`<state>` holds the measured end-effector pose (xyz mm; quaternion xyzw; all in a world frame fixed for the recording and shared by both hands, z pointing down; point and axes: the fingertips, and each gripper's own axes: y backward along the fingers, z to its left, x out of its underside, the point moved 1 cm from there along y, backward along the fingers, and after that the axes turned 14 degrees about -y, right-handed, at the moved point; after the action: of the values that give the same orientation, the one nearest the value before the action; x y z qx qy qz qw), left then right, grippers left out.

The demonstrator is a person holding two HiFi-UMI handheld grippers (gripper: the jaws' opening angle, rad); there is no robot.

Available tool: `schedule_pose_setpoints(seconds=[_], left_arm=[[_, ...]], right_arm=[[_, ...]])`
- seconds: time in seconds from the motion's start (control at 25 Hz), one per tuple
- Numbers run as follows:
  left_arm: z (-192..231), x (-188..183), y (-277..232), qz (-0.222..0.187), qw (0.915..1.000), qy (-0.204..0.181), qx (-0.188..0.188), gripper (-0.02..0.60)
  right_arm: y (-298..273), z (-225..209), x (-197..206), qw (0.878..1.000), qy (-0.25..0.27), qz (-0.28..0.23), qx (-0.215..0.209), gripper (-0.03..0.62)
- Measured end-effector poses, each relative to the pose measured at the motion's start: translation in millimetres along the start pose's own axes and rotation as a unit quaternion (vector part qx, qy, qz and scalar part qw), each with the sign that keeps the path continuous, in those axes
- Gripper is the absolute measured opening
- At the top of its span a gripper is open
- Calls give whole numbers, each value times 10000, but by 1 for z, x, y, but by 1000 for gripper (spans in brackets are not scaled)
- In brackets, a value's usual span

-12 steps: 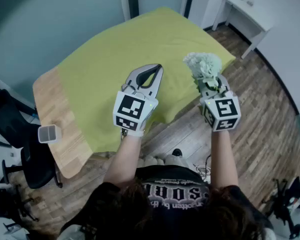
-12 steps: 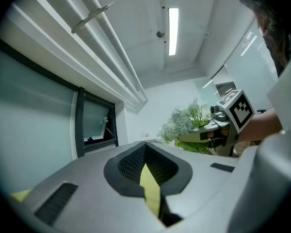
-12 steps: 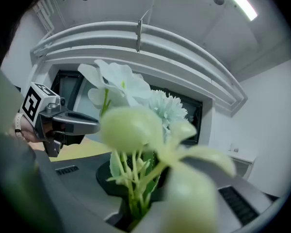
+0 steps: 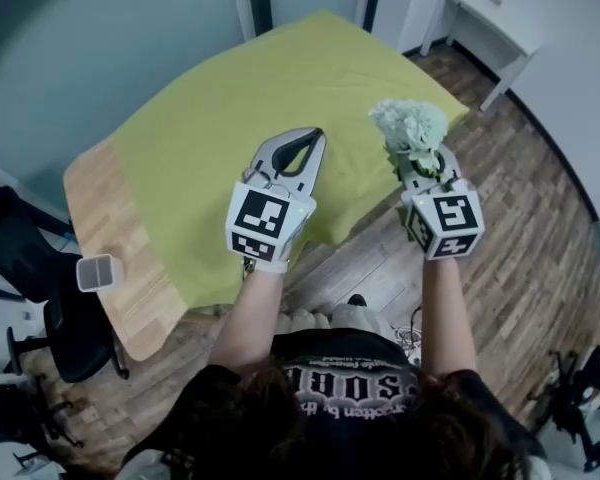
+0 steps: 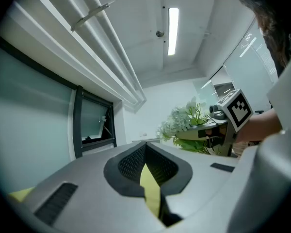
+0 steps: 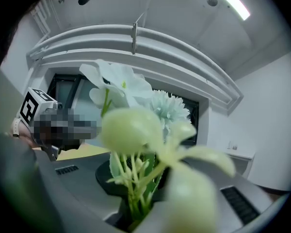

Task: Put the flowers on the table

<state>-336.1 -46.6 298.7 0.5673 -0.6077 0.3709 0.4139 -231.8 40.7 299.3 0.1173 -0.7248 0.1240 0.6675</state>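
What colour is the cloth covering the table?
Yellow-green, plain with no pattern. The cloth shows best in the head view.

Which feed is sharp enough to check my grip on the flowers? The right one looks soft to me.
Right gripper view: the flowers sit so close that the front petals are blurred blobs, though the stems between the jaws read fairly well. Head view: sharp, evenly lit, edges bowed by the wide lens. Left gripper view: the ceiling light glares, flowers small but clear.
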Motion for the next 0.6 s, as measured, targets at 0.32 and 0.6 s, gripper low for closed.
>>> schedule_pose_setpoints(seconds=[0.32, 0.6], left_arm=[[-7, 5, -15, 56, 9999, 8, 92, -2], [-14, 2, -55, 79, 9999, -15, 100, -2]], right_arm=[[-1, -20, 7, 9999, 25, 84, 96, 69], [-17, -56, 3, 9999, 58, 98, -79, 72]])
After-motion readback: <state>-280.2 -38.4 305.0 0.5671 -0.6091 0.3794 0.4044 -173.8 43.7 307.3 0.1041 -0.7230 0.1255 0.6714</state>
